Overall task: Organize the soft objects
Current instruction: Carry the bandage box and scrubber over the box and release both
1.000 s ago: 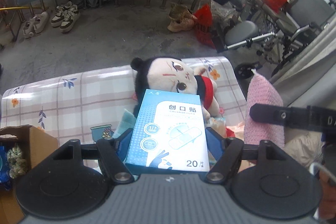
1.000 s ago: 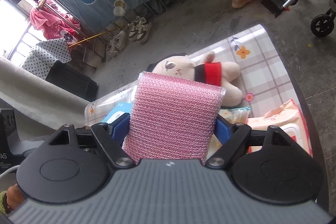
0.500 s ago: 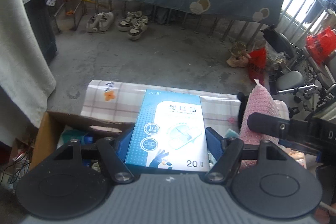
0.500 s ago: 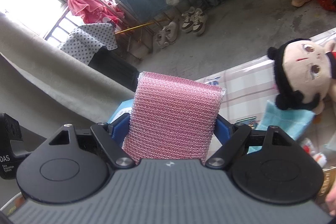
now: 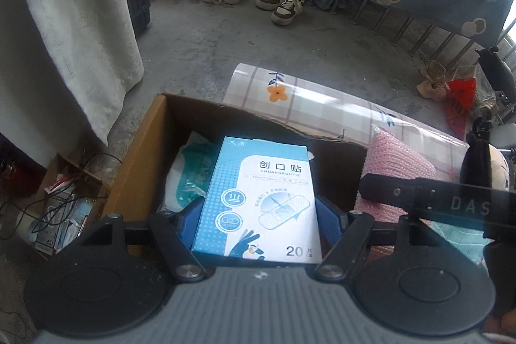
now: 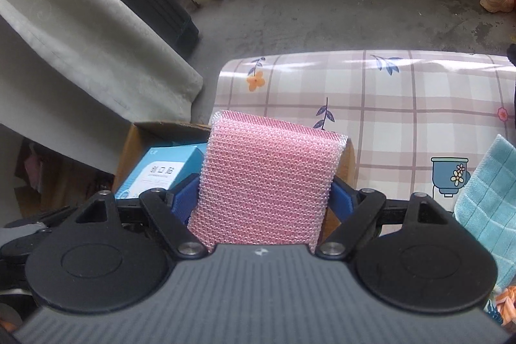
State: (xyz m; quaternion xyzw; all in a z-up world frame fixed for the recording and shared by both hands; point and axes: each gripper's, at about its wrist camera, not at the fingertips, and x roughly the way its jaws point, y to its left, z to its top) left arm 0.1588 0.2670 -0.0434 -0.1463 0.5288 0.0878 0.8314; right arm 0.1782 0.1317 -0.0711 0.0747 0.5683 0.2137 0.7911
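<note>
Beside the plaid tabletop (image 6: 403, 105), a cardboard box (image 5: 142, 150) gapes at 12 o'clock below the left claw (image 5: 258, 215) pinching a plaster box (image 5: 258, 195) and the right claw (image 6: 264, 199) pinching a pink sponge (image 6: 267, 179), both undropped, a blue cloth (image 6: 487, 202) left.

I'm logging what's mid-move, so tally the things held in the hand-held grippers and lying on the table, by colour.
Blue and white: 1, bandage box
Pink: 1, mesh sponge
Light blue: 1, cloth on the table
Total: 3
</note>
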